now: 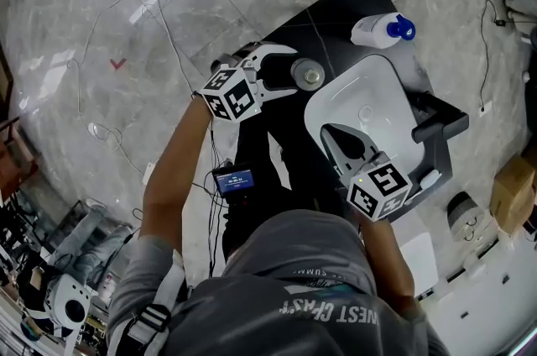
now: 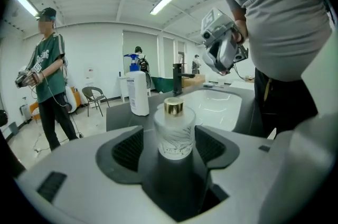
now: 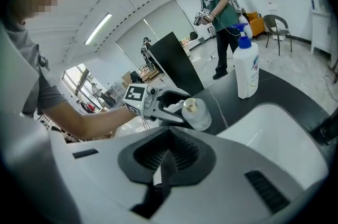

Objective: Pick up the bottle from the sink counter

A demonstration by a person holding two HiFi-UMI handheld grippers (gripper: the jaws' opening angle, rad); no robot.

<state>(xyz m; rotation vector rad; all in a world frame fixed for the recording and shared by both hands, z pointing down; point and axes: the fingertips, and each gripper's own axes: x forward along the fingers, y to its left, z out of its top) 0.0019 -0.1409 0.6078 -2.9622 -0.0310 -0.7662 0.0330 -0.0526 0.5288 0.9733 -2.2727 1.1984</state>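
Note:
A small frosted glass bottle with a gold cap stands upright on the black sink counter, left of the white basin. My left gripper reaches in from the left, its jaws on either side of the bottle. The jaws stand open, with a narrow gap visible at the pads. The right gripper view shows the same: the left gripper brackets the bottle. My right gripper hovers over the basin's near side, jaws shut and empty.
A tall white pump bottle with a blue head stands at the counter's far end. A black faucet sits right of the basin. Cables lie on the marble floor. Another person stands further off, near a chair.

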